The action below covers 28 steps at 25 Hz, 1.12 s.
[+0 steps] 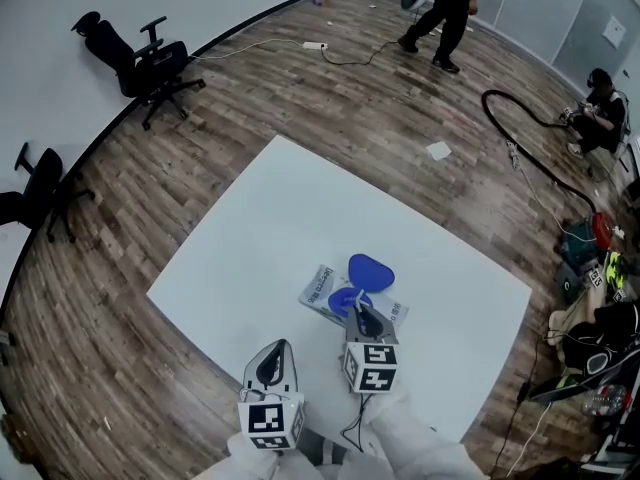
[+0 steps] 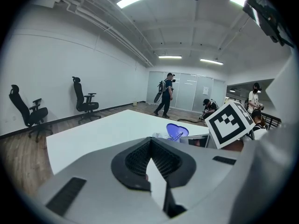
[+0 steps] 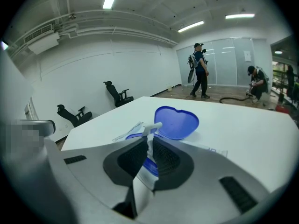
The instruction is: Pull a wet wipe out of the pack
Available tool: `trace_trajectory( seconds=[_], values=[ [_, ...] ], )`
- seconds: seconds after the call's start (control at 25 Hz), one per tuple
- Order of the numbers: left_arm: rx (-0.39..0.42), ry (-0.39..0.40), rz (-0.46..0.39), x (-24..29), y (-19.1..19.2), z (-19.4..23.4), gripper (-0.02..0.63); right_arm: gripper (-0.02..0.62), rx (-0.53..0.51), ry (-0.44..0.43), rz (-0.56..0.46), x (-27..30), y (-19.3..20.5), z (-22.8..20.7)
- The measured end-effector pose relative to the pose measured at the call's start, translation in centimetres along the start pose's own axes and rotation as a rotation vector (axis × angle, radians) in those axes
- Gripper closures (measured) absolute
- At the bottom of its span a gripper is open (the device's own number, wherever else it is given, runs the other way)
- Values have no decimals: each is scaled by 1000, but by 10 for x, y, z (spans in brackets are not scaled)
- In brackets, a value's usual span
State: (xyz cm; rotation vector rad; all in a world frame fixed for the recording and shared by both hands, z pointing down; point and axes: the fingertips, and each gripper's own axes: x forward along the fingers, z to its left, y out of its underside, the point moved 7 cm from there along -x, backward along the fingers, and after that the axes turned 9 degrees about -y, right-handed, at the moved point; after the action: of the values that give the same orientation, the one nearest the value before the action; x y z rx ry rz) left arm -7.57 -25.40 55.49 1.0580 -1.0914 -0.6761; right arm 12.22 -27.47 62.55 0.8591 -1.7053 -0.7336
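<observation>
The wet wipe pack point(image 1: 325, 293) lies flat on the white table point(image 1: 260, 228), its blue heart-shaped lid point(image 1: 370, 270) flipped open. My right gripper point(image 1: 362, 314) is over the pack's blue opening, shut on a white wipe point(image 3: 148, 133) that rises from it in a narrow twisted strip. The lid point(image 3: 176, 122) stands just beyond the jaws in the right gripper view. My left gripper point(image 1: 275, 350) hovers near the table's front edge, left of the pack and apart from it, shut with nothing held. From the left gripper view the lid point(image 2: 177, 130) shows beyond its jaws point(image 2: 149, 157).
Two office chairs point(image 1: 150, 63) point(image 1: 35, 193) stand by the left wall. One person point(image 1: 445, 13) walks at the far end, another point(image 1: 600, 113) crouches at the right beside a black hose point(image 1: 530, 148). Bags and cables point(image 1: 595, 308) crowd the right side. A paper sheet point(image 1: 438, 150) lies on the floor.
</observation>
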Motion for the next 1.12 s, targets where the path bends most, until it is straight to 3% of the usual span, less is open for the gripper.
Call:
trace_trajectory(
  seconds=[0.36, 1.12],
  values=[
    [-14, -2, -12, -5, 5, -4, 609, 580, -19, 15, -2, -7, 3, -3],
    [-32, 4, -55, -16, -8, -12, 609, 580, -56, -6, -89, -29, -20, 6]
  ],
)
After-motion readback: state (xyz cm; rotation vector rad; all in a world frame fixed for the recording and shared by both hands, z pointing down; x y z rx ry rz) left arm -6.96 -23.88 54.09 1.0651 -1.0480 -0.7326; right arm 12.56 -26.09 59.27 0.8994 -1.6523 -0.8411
